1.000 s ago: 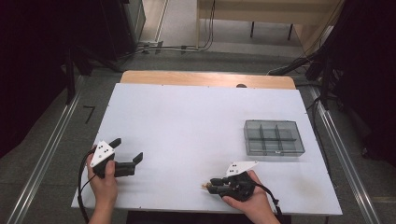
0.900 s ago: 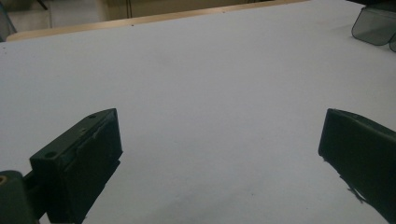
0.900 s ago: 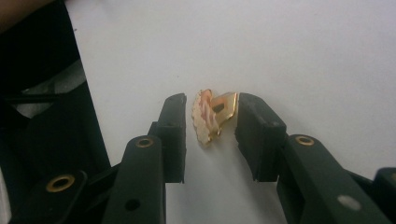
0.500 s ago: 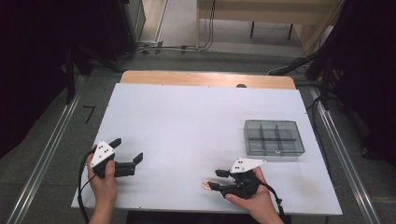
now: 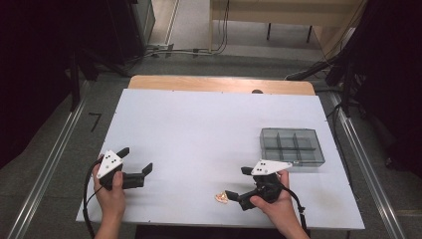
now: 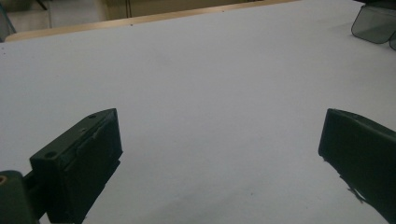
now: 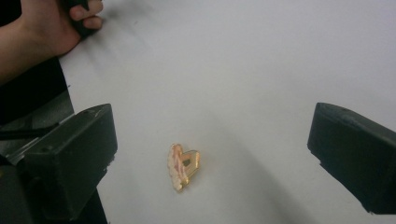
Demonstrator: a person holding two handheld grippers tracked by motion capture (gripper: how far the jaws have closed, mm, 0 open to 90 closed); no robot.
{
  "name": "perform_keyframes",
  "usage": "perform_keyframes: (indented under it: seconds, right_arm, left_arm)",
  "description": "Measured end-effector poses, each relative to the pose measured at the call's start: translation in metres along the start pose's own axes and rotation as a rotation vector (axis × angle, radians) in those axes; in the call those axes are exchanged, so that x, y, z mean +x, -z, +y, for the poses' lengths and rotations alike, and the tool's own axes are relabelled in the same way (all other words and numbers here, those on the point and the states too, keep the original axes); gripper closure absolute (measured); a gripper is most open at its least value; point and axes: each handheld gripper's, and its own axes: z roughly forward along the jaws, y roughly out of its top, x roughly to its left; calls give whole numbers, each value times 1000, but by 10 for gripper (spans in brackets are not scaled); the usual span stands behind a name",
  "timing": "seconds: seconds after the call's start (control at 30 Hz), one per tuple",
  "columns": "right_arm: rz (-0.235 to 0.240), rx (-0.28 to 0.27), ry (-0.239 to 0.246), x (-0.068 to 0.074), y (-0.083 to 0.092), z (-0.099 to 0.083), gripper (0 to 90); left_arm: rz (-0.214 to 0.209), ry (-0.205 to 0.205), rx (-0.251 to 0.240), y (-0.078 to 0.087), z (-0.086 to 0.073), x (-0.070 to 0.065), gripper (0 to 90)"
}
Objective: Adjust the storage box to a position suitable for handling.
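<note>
A small gold heart-shaped charm point(image 7: 183, 165) with a pale beaded edge lies on the white table point(image 5: 209, 134) near its front edge. In the high view the charm point(image 5: 221, 197) is just left of my right gripper point(image 5: 237, 182). The right gripper point(image 7: 212, 116) hovers over it, open. Its jaws have just been opening, and the charm lies loose between them, touched by neither. At the front left, my left gripper point(image 5: 136, 159) rests low over bare table. The left gripper point(image 6: 219, 126) is open with nothing between its jaws.
A grey transparent compartment box point(image 5: 292, 146) sits at the right of the table, behind the right hand; its corner point(image 6: 376, 23) appears far off in the left gripper view. A wooden strip point(image 5: 221, 83) borders the table's far edge. The left hand point(image 7: 51, 28) appears at the upper left of the right gripper view.
The right gripper's jaws have spread from nearly closed to wide and the hand has lifted a little. The charm stays on the table. The left gripper has not moved.
</note>
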Motion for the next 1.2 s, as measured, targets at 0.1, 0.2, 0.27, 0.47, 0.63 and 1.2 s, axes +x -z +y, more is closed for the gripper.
perform_keyframes:
  seconds: [0.1,0.2,0.27,0.47,0.63,1.2]
  right_arm:
    - [-5,-10,1,-3,4,4,0]
    - [-19,-22,5,-5,7,9,0]
    - [-28,-23,5,-7,9,12,0]
    - [-51,-36,3,-15,16,23,0]
    - [-64,-45,-5,-26,22,31,0]
    - [-122,-80,-53,-62,37,46,0]
  left_arm:
    - [-2,0,0,0,0,0,0]
    - [-1,0,0,0,0,0,0]
    - [-1,-1,0,0,0,0,0]
    - [-1,-1,0,0,0,0,0]
    - [-1,-1,0,0,0,0,0]
    - [1,-9,4,-1,0,-1,0]
